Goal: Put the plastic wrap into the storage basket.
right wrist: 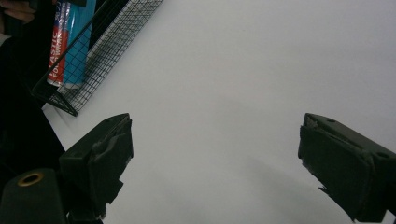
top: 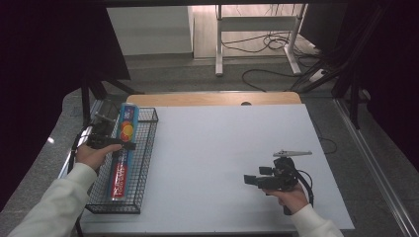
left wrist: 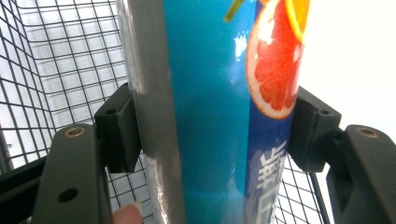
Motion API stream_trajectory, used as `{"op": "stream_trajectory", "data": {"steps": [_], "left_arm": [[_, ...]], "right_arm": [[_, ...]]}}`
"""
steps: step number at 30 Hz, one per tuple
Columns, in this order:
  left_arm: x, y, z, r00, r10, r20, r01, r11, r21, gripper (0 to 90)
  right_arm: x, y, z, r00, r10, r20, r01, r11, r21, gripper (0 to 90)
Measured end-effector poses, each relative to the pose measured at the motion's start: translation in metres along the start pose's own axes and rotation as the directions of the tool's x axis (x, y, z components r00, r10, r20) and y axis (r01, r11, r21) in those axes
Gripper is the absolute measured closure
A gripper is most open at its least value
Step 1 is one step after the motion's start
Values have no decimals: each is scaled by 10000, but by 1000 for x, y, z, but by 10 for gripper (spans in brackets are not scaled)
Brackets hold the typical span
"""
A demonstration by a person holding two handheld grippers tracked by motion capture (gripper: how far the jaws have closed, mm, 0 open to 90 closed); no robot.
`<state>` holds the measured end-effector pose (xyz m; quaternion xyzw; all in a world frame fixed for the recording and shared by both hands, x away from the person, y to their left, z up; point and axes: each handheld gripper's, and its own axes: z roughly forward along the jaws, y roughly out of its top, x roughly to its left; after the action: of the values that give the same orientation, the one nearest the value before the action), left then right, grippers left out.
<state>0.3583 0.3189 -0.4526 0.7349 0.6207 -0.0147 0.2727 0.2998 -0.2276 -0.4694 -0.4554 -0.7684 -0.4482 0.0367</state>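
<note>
A long blue and red tube (top: 123, 148) with a grapefruit picture lies lengthwise in a black wire basket (top: 146, 163) at the table's left edge. My left gripper (top: 121, 144) reaches in from the left, and its jaws press both sides of the tube (left wrist: 215, 112), so the left gripper (left wrist: 215, 128) is shut on it. My right gripper (top: 249, 180) hovers low over the white tabletop near the front right, pointing left. Its jaws stand wide apart in the right gripper view (right wrist: 215, 158) with nothing between them. Tube (right wrist: 70, 42) and basket (right wrist: 109, 51) show far off there.
The white tabletop (top: 222, 143) stretches between basket and right hand. A wooden strip (top: 212, 98) runs along the far edge. Beyond it are a desk frame (top: 218, 44) and cables (top: 267, 44) on the floor. A fingertip (left wrist: 127, 215) shows by the left jaw.
</note>
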Motion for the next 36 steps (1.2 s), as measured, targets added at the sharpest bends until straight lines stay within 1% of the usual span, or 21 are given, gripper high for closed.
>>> {"op": "stream_trajectory", "data": {"steps": [5, 9, 10, 12, 13, 14, 19, 20, 21, 22, 24, 25, 27, 28, 29, 31, 32, 33, 34, 35, 36], "left_arm": [[3, 1, 6, 9996, -285, -65, 285, 9996, -46, 317], [0, 5, 12, 9988, -213, -443, 218, 9997, 110, 316], [0, 5, 12, 9988, -213, -443, 218, 9997, 110, 316], [-4, 7, 17, 9972, -186, -719, 199, 9997, 173, 316], [-4, 7, 17, 9972, -186, -719, 199, 9997, 173, 315], [-7, 8, 20, 9957, -127, -921, 150, 9996, 241, 315], [-10, 10, 27, 9943, -37, -1066, 77, 9993, 367, 315], [-10, 11, 30, 9933, -146, -1142, 191, 9991, 386, 315], [-10, 11, 30, 9933, -146, -1142, 191, 9991, 386, 315], [-7, 12, 34, 9921, -288, -1218, 344, 9985, 437, 315], [-6, 13, 36, 9912, -351, -1276, 418, 9979, 501, 315], [-5, 14, 41, 9892, -588, -1346, 657, 9967, 474, 314], [-4, 14, 44, 9883, -639, -1384, 711, 9963, 478, 314], [-4, 14, 49, 9857, -752, -1507, 834, 9953, 486, 313], [-4, 14, 49, 9857, -752, -1507, 834, 9953, 486, 312], [-3, 13, 55, 9797, -903, -1790, 1018, 9932, 563, 306], [-3, 13, 55, 9797, -903, -1790, 1018, 9932, 563, 294], [-3, 12, 54, 9800, -928, -1758, 1010, 9942, 381, 279], [-3, 12, 54, 9800, -928, -1758, 1010, 9942, 381, 275], [-4, 12, 49, 9816, -978, -1638, 1011, 9948, 118, 275], [-5, 12, 43, 9829, -900, -1604, 906, 9959, -37, 271]], "right_arm": [[-1, 0, 0, 10000, 9, 32, -9, 10000, 1, 105], [-1, 0, 1, 9999, 44, 96, -44, 10000, 20, 105], [-1, 0, 1, 9999, 44, 96, -44, 10000, 20, 105], [-2, 0, 1, 10000, 35, 86, -36, 10000, 30, 105], [-2, 0, 1, 10000, 35, 86, -36, 10000, 30, 105], [-2, 0, 1, 9999, 30, 96, -31, 10000, 34, 104], [-2, 0, 1, 9999, 39, 126, -40, 10000, 43, 105], [-2, 0, 1, 9999, 59, 127, -60, 10000, 43, 105], [-2, 0, 1, 9999, 59, 127, -60, 10000, 43, 105], [-3, -1, 1, 9999, 55, 132, -56, 10000, 56, 105], [-3, -1, 1, 9999, 61, 127, -62, 10000, 47, 105], [-2, -1, 1, 9999, 51, 127, -51, 10000, 59, 105], [-2, -1, 1, 9999, 49, 136, -50, 10000, 73, 105], [-2, -1, 1, 9999, 50, 142, -52, 10000, 76, 105], [-3, -1, 1, 9999, 57, 143, -58, 10000, 55, 105], [-3, -1, 1, 9999, 80, 143, -80, 10000, 53, 105], [-3, -1, 1, 9999, 80, 143, -80, 10000, 53, 105], [-3, -2, 1, 9999, 82, 143, -83, 9999, 59, 105], [-3, -2, 1, 9999, 82, 143, -83, 9999, 59, 105], [-3, -2, 1, 9999, 67, 153, -68, 10000, 62, 105], [-3, -2, 1, 9999, 70, 150, -71, 10000, 57, 105]]}}
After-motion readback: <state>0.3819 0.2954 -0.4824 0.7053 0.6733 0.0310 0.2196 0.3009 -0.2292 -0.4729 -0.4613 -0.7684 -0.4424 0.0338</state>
